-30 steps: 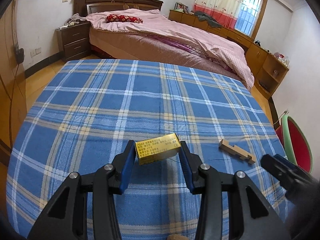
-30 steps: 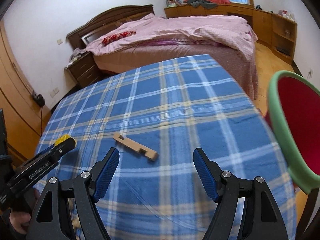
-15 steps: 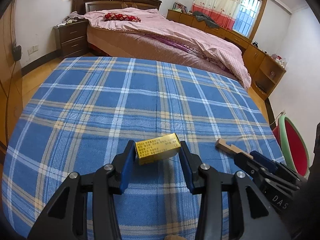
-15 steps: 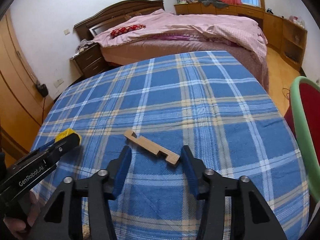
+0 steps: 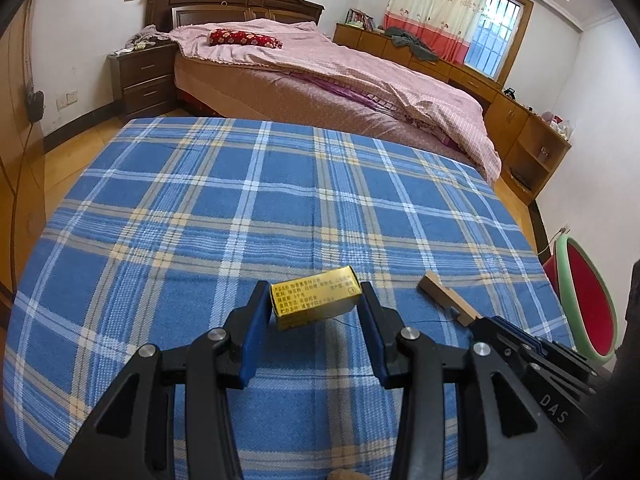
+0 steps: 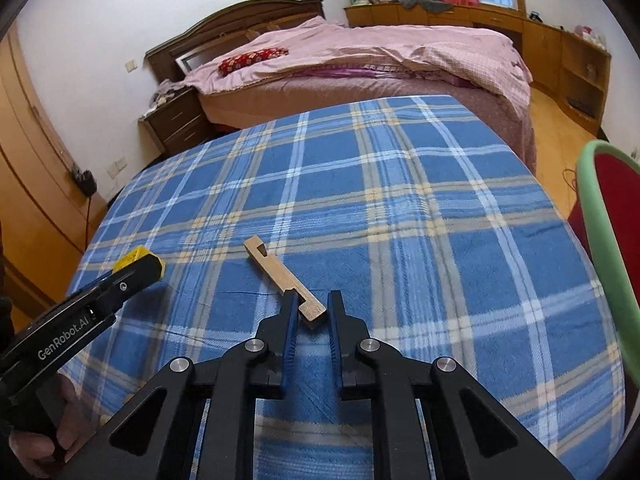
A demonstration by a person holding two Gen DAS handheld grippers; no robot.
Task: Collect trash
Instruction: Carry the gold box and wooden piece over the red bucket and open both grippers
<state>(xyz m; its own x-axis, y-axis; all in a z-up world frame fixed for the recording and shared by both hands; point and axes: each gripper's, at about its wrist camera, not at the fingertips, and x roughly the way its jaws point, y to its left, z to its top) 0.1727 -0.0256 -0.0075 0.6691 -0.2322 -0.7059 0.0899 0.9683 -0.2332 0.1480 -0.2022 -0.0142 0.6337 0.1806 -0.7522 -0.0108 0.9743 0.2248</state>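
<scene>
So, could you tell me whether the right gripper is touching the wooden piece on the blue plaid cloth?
Touching. The right wrist view shows the right gripper just closed on the wooden piece's near end.

We look forward and down along each gripper's fingers (image 5: 256,320), close above the checked surface (image 5: 200,208). Our left view faces the bed (image 5: 320,76) and window (image 5: 496,44); our right view, just beside it, faces the same bed more from the right. Both share the surface, the wooden piece (image 6: 280,276) and the red bin (image 6: 616,216).
</scene>
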